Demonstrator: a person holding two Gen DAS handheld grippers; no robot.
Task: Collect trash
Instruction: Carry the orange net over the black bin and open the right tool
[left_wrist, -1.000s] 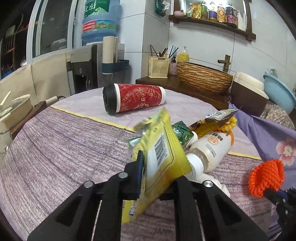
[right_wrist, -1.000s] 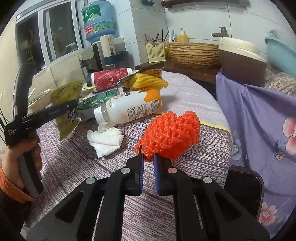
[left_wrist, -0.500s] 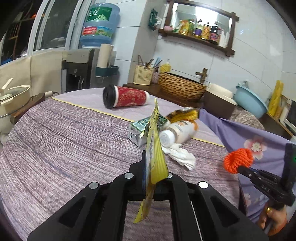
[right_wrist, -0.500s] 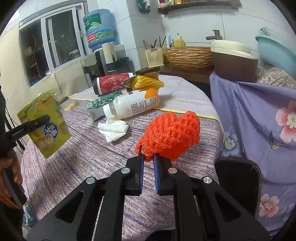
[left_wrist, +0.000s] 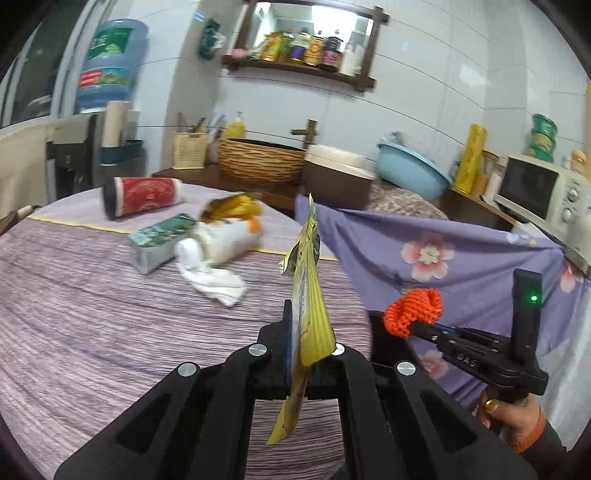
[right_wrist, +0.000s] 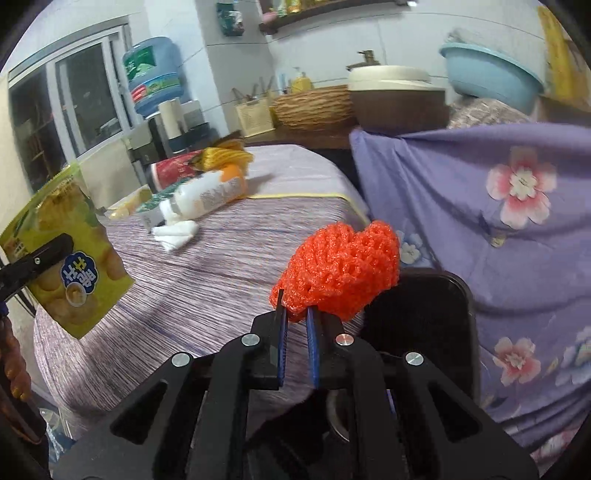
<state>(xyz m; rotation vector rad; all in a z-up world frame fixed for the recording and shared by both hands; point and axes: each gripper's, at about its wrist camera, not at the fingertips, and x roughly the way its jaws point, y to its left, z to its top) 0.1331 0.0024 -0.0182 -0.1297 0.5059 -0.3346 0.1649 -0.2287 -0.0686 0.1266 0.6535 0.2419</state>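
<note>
Left gripper (left_wrist: 308, 354): clamped on a yellow snack packet (left_wrist: 308, 314), held edge-on above the table's near rim.
Right gripper (right_wrist: 295, 325): clamped on an orange foam net (right_wrist: 340, 269), held past the table edge, over a black bin (right_wrist: 436, 314).
Table (left_wrist: 92, 332): open striped cloth at 9 o'clock — remaining litter clustered at 11 o'clock.
Writing: packet print blurred; "DAS" is seen on the right gripper's body.

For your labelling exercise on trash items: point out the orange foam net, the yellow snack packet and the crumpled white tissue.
orange foam net (right_wrist: 343, 273): right wrist view, middle of mesh.
yellow snack packet (left_wrist: 310, 314): left wrist view, ribbed side.
crumpled white tissue (left_wrist: 218, 282): left wrist view, centre fold.
</note>
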